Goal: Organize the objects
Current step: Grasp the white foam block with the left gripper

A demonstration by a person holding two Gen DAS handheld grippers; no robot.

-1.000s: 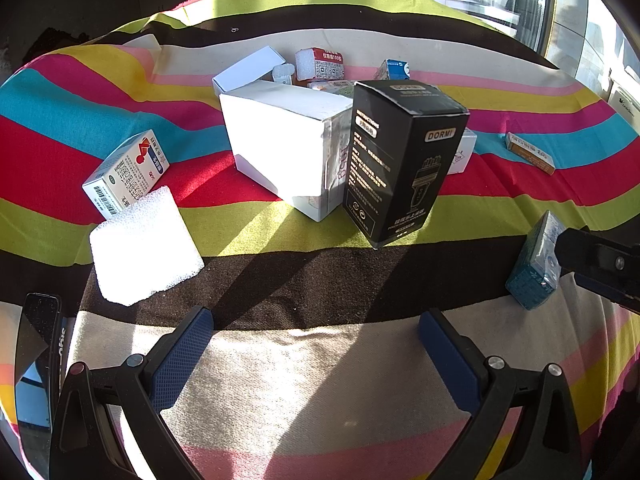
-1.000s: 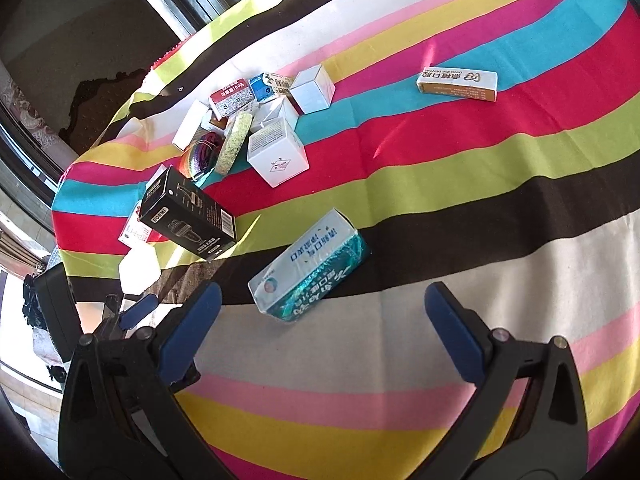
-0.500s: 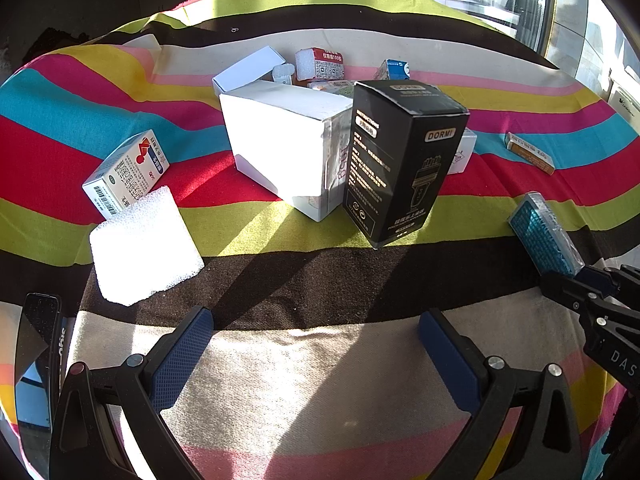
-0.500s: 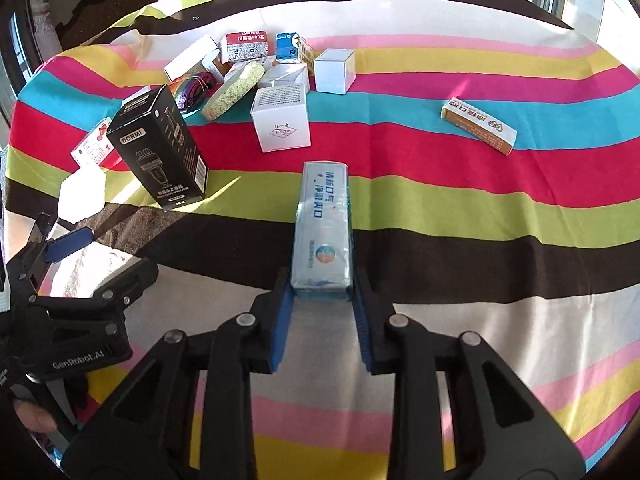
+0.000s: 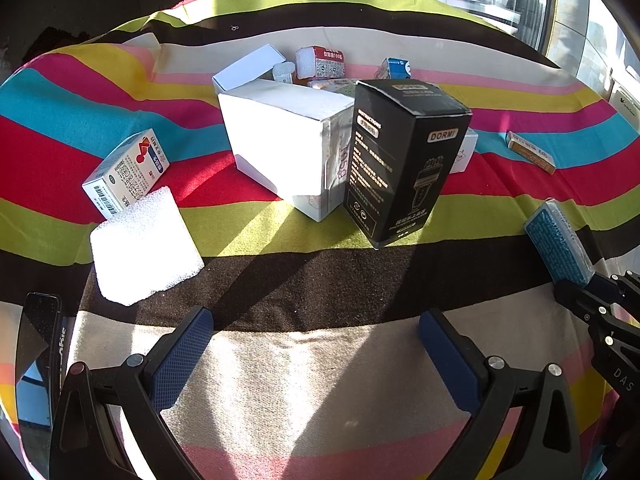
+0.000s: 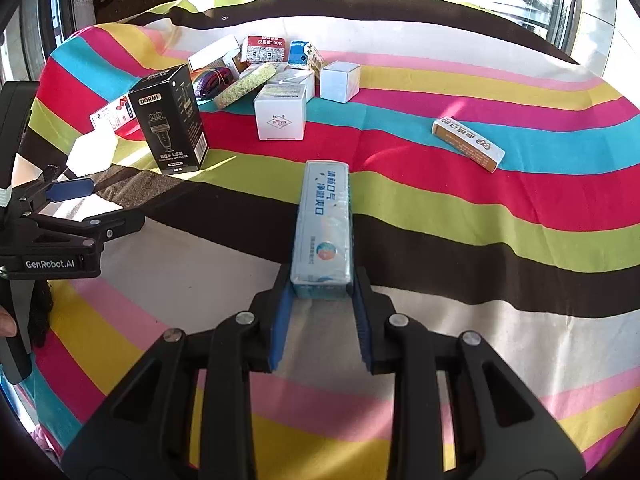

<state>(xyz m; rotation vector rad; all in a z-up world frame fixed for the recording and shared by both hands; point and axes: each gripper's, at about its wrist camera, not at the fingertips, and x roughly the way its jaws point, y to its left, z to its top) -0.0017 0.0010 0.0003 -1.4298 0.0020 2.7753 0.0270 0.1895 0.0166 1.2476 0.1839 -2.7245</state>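
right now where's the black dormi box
In the left wrist view the black DORMI box stands upright mid-table, right beside the big white box.

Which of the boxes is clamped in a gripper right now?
The long light-blue box, shut between the right gripper's pads; every other box rests free on the striped cloth.

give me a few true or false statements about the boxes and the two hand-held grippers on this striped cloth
1. The right hand-held gripper is shut on the light blue box. True.
2. The left hand-held gripper holds the black box. False: it is open and holds nothing; the black box stands on the striped cloth beyond it.
3. The black box stands upright. True.
4. The orange and white box is stacked on the black box. False: it lies alone on the cloth, far to the right.
5. The white foam block lies beside the black box. False: it lies well to the left.
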